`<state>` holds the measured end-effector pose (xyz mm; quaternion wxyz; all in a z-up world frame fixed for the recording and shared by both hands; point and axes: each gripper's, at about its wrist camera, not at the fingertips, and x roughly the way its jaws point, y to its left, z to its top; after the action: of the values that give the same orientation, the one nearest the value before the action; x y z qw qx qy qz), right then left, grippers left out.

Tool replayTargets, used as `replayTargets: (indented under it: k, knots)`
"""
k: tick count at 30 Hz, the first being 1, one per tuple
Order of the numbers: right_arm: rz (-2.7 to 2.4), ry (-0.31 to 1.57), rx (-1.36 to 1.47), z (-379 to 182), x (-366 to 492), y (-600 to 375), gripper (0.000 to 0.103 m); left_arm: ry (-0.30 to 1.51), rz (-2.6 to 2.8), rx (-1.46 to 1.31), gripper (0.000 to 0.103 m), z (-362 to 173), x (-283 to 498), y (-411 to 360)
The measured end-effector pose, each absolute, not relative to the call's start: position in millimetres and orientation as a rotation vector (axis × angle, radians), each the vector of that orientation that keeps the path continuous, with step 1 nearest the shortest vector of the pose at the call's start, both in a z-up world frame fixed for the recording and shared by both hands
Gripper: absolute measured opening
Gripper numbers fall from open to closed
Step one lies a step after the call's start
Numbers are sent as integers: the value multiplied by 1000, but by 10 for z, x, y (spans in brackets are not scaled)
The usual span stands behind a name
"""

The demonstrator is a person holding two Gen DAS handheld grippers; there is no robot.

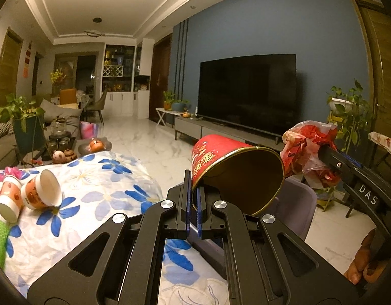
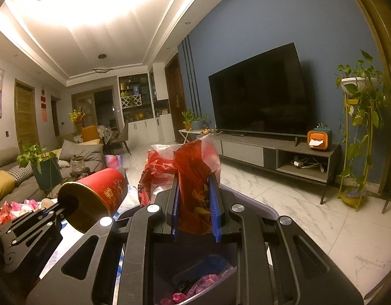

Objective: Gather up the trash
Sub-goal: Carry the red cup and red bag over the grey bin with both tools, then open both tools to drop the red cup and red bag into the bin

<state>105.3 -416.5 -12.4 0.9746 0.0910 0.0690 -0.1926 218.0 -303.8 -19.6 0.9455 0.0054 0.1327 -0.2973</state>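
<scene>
Left gripper (image 1: pixel 193 198) clenched on the rim wall of the red paper tub (image 1: pixel 228 167), one finger outside and one inside the mouth; tub tipped on its side, open end toward the camera, interior apparently empty. Right gripper (image 2: pixel 195 211) clenched on a bunched red-and-clear plastic bag (image 2: pixel 188 162), held aloft just right of the tub. Both loads carried above the grey bin (image 2: pixel 248 200), whose rim shows under the right gripper, with pink wrappers (image 2: pixel 195 288) and a blue item already inside. Step in hand judged as the drop into the bin. Recommended: bag centred over the bin opening and lowered before release, since loose film may catch on the finger pads; tub turned mouth-down or slid in sideways, clear of the bag, one release at a time to avoid a clash between grippers. Bin's left rim close against the floral-cloth table (image 1: pixel 99 178), so little margin on that side; open marble floor (image 2: pixel 309 203) on the bin's right and beyond, ample room for a swing that way. Two small paper cups (image 1: pixel 30 195) lying tipped on the cloth well left of the bin, beside pink wrappers, judged as still to collect.
</scene>
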Motion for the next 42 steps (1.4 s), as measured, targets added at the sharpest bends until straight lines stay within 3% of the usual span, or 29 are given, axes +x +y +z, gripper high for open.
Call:
replayTargets:
  k: [33, 35, 39, 42]
  knots:
    - [-392, 169, 199, -162, 1248, -4237, 26, 335, -676, 11, 3, -338, 2419, -3359]
    - [-394, 172, 201, -158, 1265, -4239, 28, 341, -682, 12, 3, -344, 2429, -3375]
    - [-398, 171, 203, -164, 1279, -4232, 49, 353, -686, -9, 3, -348, 2455, -3373]
    - [-403, 176, 203, -173, 1291, -4234, 49, 360, -699, -9, 5, -361, 2461, -3357]
